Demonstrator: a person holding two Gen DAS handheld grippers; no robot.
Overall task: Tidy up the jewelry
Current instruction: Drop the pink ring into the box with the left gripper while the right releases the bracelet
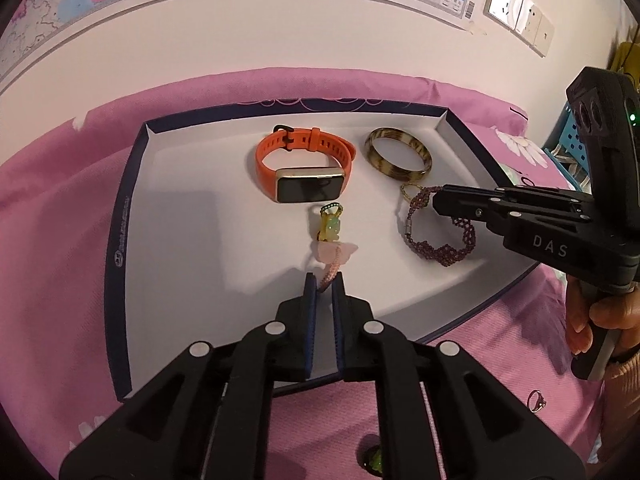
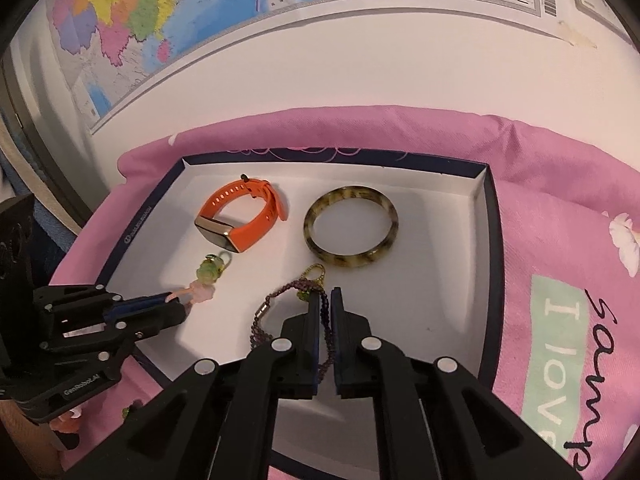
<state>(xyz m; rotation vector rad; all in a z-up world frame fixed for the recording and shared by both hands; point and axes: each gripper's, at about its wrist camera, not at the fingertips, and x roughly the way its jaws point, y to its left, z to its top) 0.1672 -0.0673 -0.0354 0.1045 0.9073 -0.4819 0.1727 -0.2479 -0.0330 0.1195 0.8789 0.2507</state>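
Right now the left gripper (image 1: 324, 284) pinches the pink charm string (image 1: 332, 264) while the right gripper (image 2: 330, 300) pinches the purple beaded bracelet (image 2: 296, 312), both inside the white tray (image 1: 192, 240)

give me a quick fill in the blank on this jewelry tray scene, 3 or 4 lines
1. The watch has an ____ strap.
2. The left gripper pinches the cord of the ____ charm.
3. The right gripper is shut on the ____ beaded bracelet.
4. The brown bangle lies ____ the tray.

Missing words: orange; pink; purple; inside
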